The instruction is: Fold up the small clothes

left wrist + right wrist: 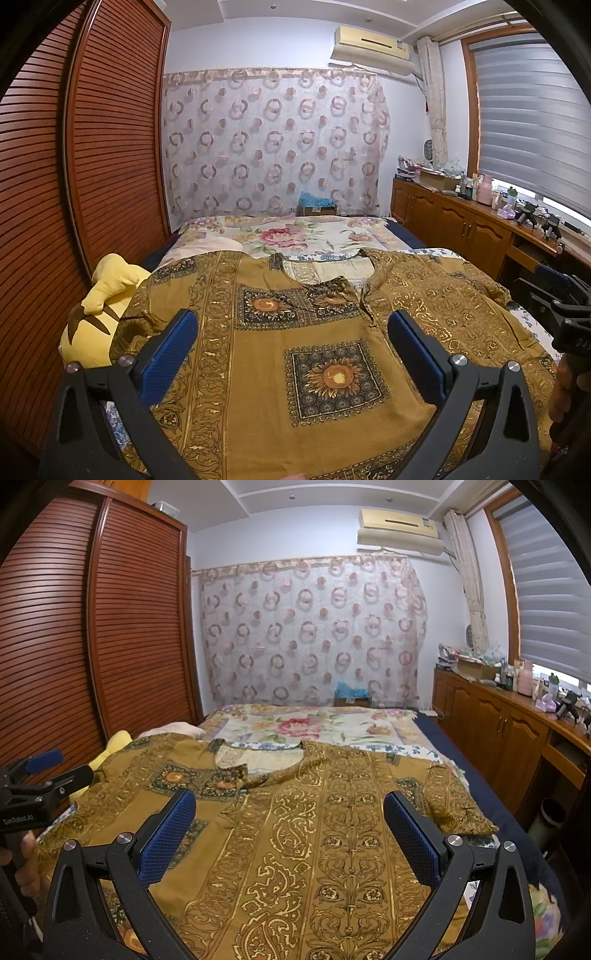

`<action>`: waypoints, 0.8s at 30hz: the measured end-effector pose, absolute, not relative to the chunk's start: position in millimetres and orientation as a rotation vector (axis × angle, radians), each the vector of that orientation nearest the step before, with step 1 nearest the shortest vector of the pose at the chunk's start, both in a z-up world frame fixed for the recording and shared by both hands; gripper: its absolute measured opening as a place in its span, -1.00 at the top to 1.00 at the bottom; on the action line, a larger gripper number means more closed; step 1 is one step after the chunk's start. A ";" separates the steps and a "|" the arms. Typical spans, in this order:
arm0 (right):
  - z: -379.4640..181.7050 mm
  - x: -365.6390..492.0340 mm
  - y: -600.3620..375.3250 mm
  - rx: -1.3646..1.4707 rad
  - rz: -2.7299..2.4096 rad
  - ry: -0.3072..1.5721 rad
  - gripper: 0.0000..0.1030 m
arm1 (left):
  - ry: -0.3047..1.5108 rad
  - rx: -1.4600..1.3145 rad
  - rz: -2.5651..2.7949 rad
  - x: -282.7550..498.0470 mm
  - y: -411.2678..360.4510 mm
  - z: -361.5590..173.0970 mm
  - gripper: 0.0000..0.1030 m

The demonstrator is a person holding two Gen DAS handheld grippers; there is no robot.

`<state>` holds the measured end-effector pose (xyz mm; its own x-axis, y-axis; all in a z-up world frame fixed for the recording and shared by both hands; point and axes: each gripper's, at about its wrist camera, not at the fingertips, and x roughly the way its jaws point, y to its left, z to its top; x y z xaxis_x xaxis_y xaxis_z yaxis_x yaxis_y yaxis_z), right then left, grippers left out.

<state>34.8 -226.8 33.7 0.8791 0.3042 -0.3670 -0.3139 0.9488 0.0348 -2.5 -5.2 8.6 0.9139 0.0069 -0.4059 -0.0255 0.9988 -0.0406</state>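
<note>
The left gripper [291, 350] and the right gripper [290, 830] both hover with jaws spread wide and holding nothing, just above a mustard-gold patterned shirt [321, 369]. The shirt lies spread flat, neckline away from the cameras, across the near part of the bed [295, 232]. A yellow plush toy [107, 295] sits beside its left sleeve, next to the wardrobe [92, 147].

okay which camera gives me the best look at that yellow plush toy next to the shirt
The left wrist view. There the yellow plush toy shows its rounded body and brown markings, lying at the mustard patterned shirt's left edge. In the right wrist view only a small yellow sliver peeks out behind the shirt and the left gripper.
</note>
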 end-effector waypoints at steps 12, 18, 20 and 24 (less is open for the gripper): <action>33.9 34.4 -226.2 -0.027 0.322 0.377 -1.00 | 0.407 -0.039 0.016 -6.7 -7.2 14.5 -1.00; 34.1 34.2 -226.2 -0.026 0.322 0.376 -1.00 | 0.405 -0.038 0.016 -7.2 -8.2 15.3 -1.00; 34.3 34.2 -226.4 -0.026 0.322 0.376 -1.00 | 0.405 -0.038 0.016 -7.3 -8.3 15.5 -1.00; 34.3 33.8 -226.7 -0.026 0.322 0.375 -1.00 | 0.406 -0.037 0.016 -7.9 -8.9 16.2 -1.00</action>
